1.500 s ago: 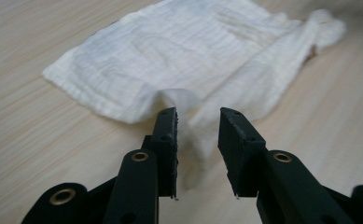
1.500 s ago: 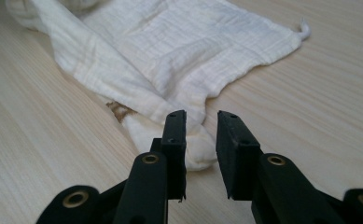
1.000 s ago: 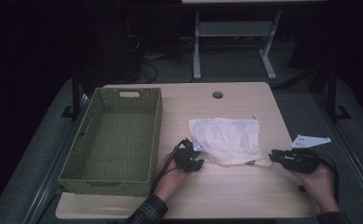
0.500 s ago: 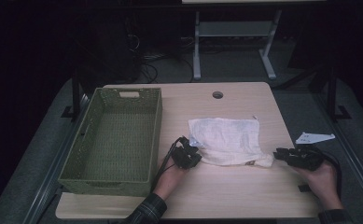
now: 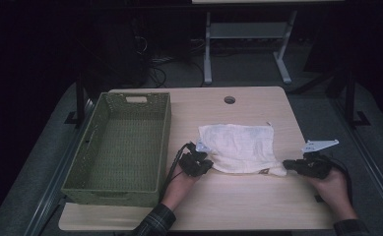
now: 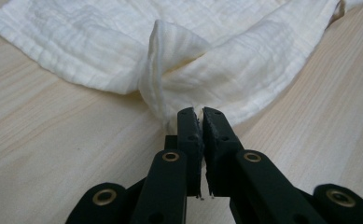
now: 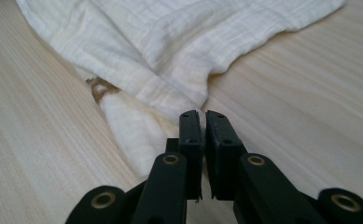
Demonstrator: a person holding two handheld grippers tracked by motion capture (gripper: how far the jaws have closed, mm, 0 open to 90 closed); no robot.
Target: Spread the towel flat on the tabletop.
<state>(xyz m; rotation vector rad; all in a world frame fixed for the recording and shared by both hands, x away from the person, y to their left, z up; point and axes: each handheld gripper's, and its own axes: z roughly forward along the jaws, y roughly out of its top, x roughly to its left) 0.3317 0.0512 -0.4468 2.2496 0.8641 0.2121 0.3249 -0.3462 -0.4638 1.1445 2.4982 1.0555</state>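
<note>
At the near edge of the table [image 5: 258, 216] the person's two hands come in, each with a gripper. The left gripper [image 5: 202, 158] has its jaws pressed nearly together, and in the left gripper view [image 6: 201, 116] a bunched fold of the white cloth [image 5: 240, 147] is pinched between the tips, pulled up into a small ridge. Its jaws have just been closing on that corner. The right gripper [image 5: 286, 164] is likewise clamped almost shut; the right gripper view [image 7: 202, 119] shows the cloth's other near corner caught between its jaws, which have also just been closing. A small brown tag [image 7: 100, 87] sits on the cloth just beside that corner. The cloth lies flat on the table between the two grippers, spreading away from them. Left of it stands a green basket [image 5: 80, 167]. Farther back, the tabletop has a round hole [image 5: 229, 100].
</note>
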